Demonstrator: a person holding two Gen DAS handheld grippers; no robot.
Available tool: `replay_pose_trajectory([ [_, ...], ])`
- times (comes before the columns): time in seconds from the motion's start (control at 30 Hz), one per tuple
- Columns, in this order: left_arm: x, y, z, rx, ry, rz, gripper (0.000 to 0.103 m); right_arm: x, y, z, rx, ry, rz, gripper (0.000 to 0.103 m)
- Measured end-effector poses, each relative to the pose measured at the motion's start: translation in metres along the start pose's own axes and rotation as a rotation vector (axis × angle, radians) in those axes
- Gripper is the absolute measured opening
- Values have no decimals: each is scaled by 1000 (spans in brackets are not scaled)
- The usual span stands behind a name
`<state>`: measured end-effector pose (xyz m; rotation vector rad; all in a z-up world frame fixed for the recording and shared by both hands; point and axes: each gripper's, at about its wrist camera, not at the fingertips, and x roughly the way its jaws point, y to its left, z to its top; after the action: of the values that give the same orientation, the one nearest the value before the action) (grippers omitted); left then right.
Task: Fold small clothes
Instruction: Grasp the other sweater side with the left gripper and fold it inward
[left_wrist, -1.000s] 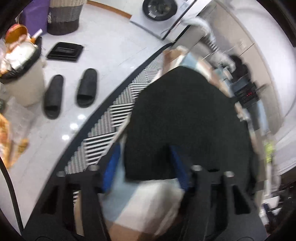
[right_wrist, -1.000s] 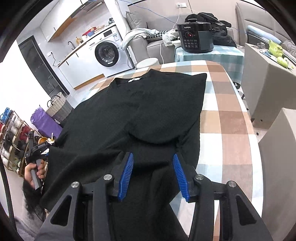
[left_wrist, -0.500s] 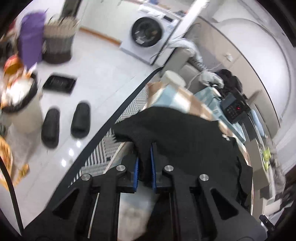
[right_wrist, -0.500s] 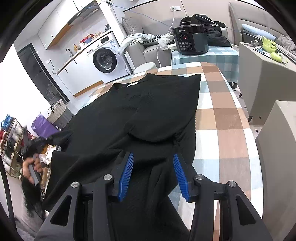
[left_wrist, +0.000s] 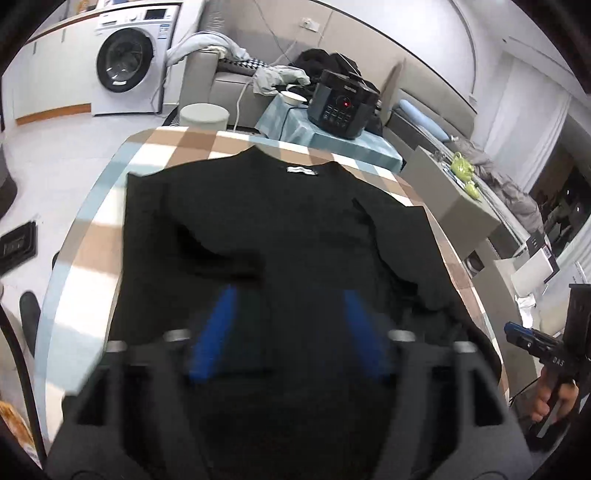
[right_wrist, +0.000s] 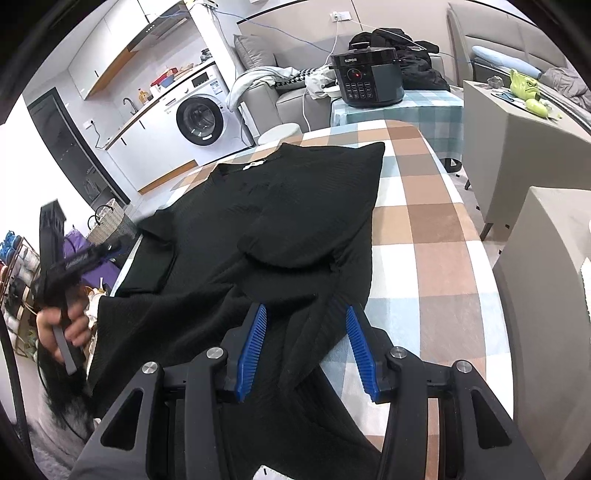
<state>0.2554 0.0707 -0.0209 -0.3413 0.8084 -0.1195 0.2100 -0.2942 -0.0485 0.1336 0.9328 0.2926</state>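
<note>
A black knit top (left_wrist: 280, 236) lies spread on the checked table (left_wrist: 92, 236), collar with a white label (left_wrist: 301, 170) at the far end. Both sleeves are folded in over the body. My left gripper (left_wrist: 288, 306) is open and blurred, above the near part of the top, holding nothing. The top also shows in the right wrist view (right_wrist: 280, 221). My right gripper (right_wrist: 304, 317) is open over the hem, which hangs off the near table edge. The left gripper (right_wrist: 79, 258) shows at the left there, beside the folded left sleeve (right_wrist: 155, 258).
A black pressure cooker (left_wrist: 341, 103) sits on a small checked side table (right_wrist: 428, 107) behind. A washing machine (left_wrist: 125, 70), a grey sofa with clothes (right_wrist: 280, 88) and a grey cabinet (right_wrist: 517, 147) with green toys surround the table. A woven basket (right_wrist: 110, 221) stands on the floor at left.
My left gripper let go of the left sleeve, opened, and swung from the table's left side to over the top. The sleeve now lies folded on the body. The right gripper barely moved.
</note>
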Motion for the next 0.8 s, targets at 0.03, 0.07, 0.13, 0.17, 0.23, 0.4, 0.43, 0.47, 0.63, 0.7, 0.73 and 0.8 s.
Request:
replay_pose_trajectory([
  [0.03, -6, 7, -4, -21, -10, 1, 71, 1, -1, 0, 3, 1, 0, 47],
  [0.07, -11, 14, -9, -37, -11, 3, 71, 3, -1, 0, 6, 5, 5, 47],
  [0.13, -19, 34, -13, -82, -14, 24, 71, 7, -2, 0, 10, 9, 8, 47],
  [0.17, -22, 42, -20, -101, -22, 40, 71, 9, -2, 0, 11, 11, 12, 48],
  [0.23, -23, 63, -17, -163, -31, 79, 71, 11, -2, 1, 18, 11, 18, 48],
  [0.4, -5, 107, -6, -229, -44, 115, 71, 11, -2, 1, 21, 11, 26, 48],
  [0.43, 5, 108, 1, -229, -44, 115, 70, 9, -3, 1, 25, 9, 23, 48],
  [0.47, 13, 108, 7, -230, -41, 114, 70, 8, -4, 0, 28, 10, 22, 48],
  [0.63, 59, 108, 32, -236, -17, 101, 55, 2, -14, -5, 61, 12, -1, 48],
  [0.7, 76, 108, 38, -251, 9, 93, 23, 1, -18, -8, 76, 14, -9, 48],
  [0.73, 83, 109, 40, -258, 30, 83, 16, 0, -21, -9, 82, 15, -11, 48],
  [0.8, 91, 109, 42, -263, 36, 59, 4, -2, -25, -12, 97, 14, -17, 48],
])
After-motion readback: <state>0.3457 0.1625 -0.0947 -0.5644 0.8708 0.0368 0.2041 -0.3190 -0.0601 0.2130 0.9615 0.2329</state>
